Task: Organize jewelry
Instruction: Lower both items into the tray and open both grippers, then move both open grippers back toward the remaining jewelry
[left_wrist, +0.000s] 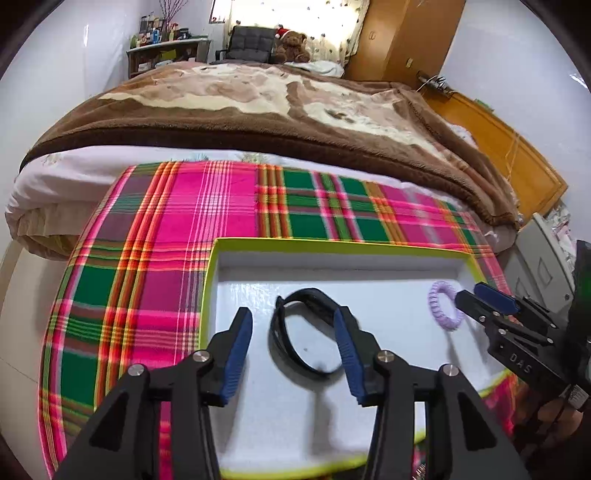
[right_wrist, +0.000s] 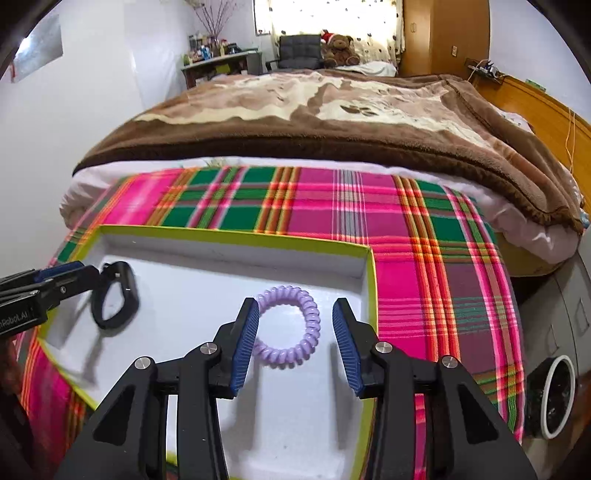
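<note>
Tray: a flat white box tray (left_wrist: 369, 258) with a lime green rim sits on a pink and green plaid cloth (left_wrist: 155, 229) at the foot of a bed.
Black band: the black wrist band (left_wrist: 295, 332) lies in the tray, on the white floor, nearer the left wall. It looks a bit blurred.
Purple tie: the purple coil hair tie (right_wrist: 291, 326) lies flat in the tray, close to the right wall.
Left gripper: the left gripper (left_wrist: 293, 354) is spread apart. The black band sits between its blue pads, and one pad hides part of it, so a touch there cannot be ruled out, but nothing is squeezed.
Right gripper: the right gripper (right_wrist: 295, 343) is spread apart too. The purple tie lies between its pads; the left pad covers its edge, the right pad is clear of it.
Why so: both things seem to be let go here, one on each side of the tray, so they stay apart and tidy.
Next: the grippers likely need to lift away without dragging either piece.
</note>
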